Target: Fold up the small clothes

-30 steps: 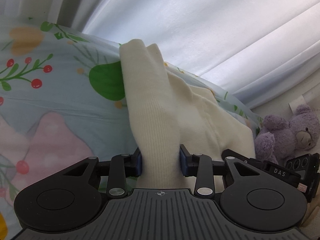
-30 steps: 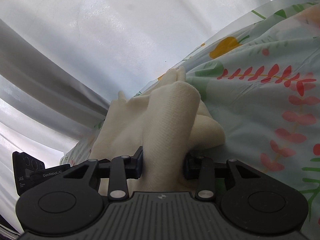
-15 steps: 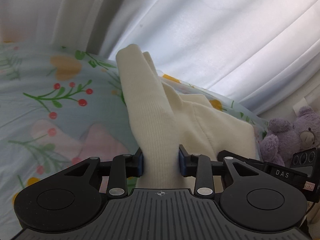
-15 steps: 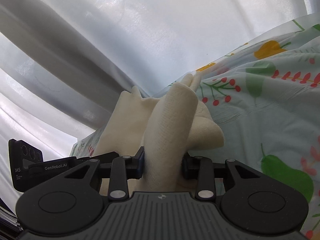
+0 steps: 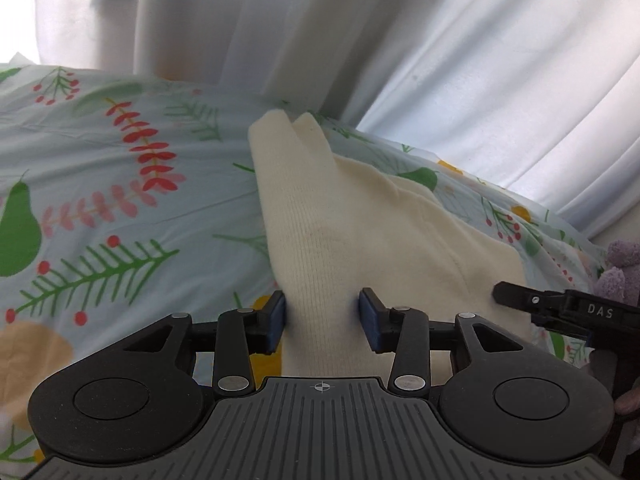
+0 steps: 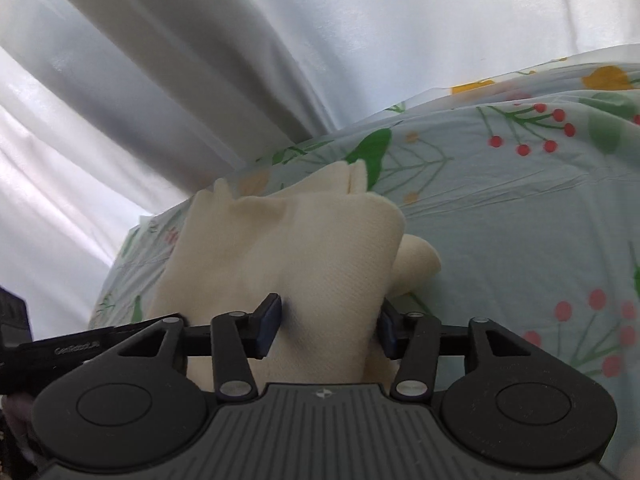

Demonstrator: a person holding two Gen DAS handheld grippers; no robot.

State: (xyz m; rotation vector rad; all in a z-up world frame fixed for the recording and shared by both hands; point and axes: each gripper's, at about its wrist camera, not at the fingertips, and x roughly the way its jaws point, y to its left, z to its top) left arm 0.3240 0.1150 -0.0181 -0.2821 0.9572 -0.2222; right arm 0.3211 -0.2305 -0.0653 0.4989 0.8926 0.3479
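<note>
A cream knit garment (image 5: 400, 232) lies folded on the floral bedsheet (image 5: 120, 208), and a raised fold of it runs back into my left gripper (image 5: 322, 312). Both blue pads still touch that fold while the jaws are opening. In the right wrist view the same garment (image 6: 288, 240) spreads loosely between the pads of my right gripper (image 6: 330, 316), whose jaws are opening and stand wider than the fold was pinched. A rolled end of the cloth (image 6: 418, 260) sticks out to the right. The underside of the fold is hidden.
White curtains (image 5: 400, 40) hang just behind the bed's far edge. A purple plush toy (image 5: 618, 276) sits at the right edge of the left wrist view, behind the other gripper's black body (image 5: 560, 308). Patterned sheet stretches to the left (image 5: 80, 160) and to the right (image 6: 520, 220).
Both grippers have travelled across the bed with the cream fold, and the cloth now rests lower and flatter on the sheet. The right jaws have widened; the left pads look nearly the same.
</note>
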